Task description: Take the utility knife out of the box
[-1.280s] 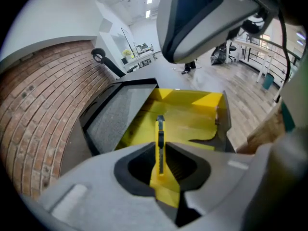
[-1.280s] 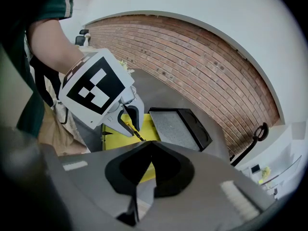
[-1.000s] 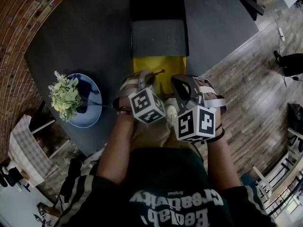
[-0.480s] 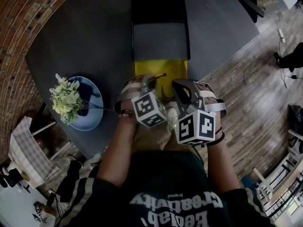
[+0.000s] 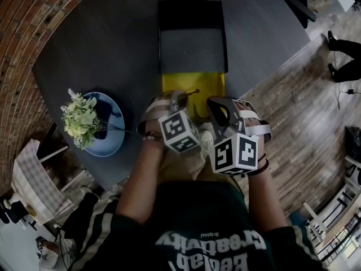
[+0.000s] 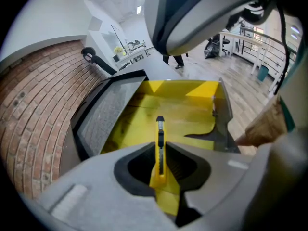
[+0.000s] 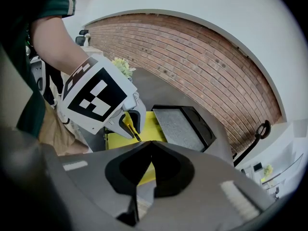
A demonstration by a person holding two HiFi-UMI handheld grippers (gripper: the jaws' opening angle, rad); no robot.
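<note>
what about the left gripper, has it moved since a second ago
No. In the head view the left gripper keeps its place over the near end of the yellow box; both shift together in the picture, so only the camera moved.

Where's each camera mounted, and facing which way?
Head view: person's head, steeply down on table, box; forearms, left gripper, right gripper show.
Left gripper view: on that gripper, along jaws shut on utility knife, toward box's yellow inside.
Right gripper view: on that gripper, past closed jaws, at left gripper and box.
Shared by all: box, utility knife.
</note>
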